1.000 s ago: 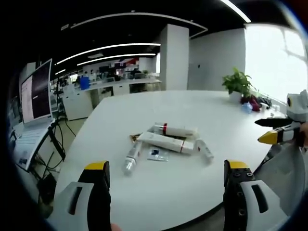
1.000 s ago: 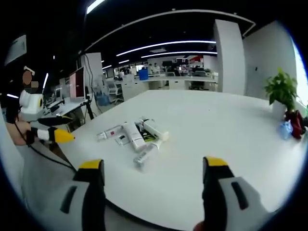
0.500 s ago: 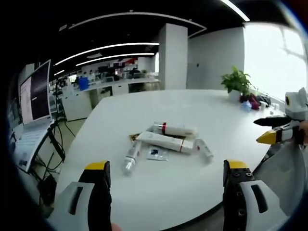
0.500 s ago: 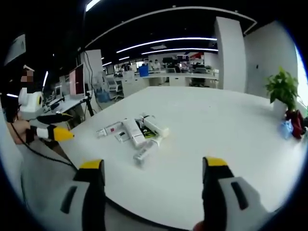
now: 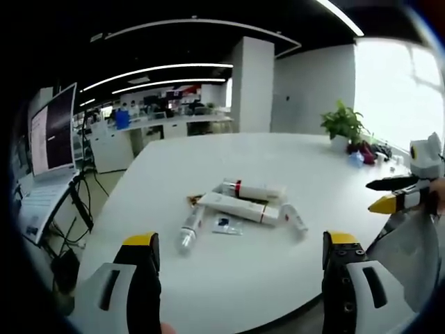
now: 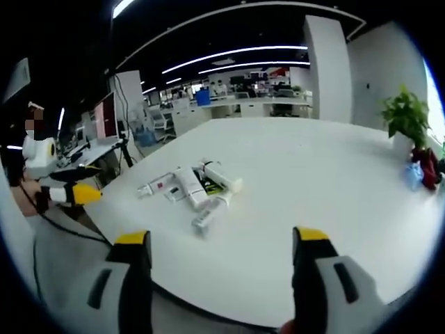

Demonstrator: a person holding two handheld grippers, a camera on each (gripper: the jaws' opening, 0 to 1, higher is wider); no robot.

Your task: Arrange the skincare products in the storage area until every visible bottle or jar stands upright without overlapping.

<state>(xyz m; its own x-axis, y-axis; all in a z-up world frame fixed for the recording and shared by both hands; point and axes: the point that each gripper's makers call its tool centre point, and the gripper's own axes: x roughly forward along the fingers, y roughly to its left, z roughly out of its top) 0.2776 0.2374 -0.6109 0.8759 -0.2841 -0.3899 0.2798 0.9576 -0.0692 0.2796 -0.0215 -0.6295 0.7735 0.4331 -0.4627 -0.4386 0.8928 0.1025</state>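
Currently no product is standing; the whole cluster lies flat on the large white oval worktop (image 5: 229,278), mid-frame in the left gripper view, left of centre in the right gripper view.

Objects, left gripper view:
- long white tube with a red band (image 5: 254,189), lying across the back of the cluster
- larger white tube with a red end (image 5: 238,207), just in front of it and touching or overlapping it; cannot tell which
- clear slim bottle (image 5: 189,229), lower left of the cluster, on its side
- small white bottle (image 5: 295,216) at the right end, on its side
- small dark-printed sachet (image 5: 227,223), flat, between the clear bottle and the larger tube

Grippers: left gripper (image 5: 240,271) has its yellow-tipped fingers spread wide, holding nothing, well short of the cluster. Right gripper (image 6: 221,268) likewise spread and empty, also well short; it shows at right edge of the left gripper view.

Step in hand (judgement): approach for the 1st pick.

How to do it well:
1. Start with an outlier, the clear bottle or the small white bottle, since each lies free of the pile.
2. Close across the body, not the cap.
3. Rotate upright, set down on bare worktop well apart from the pile.
4. Tubes may only stand on their caps; release slowly.
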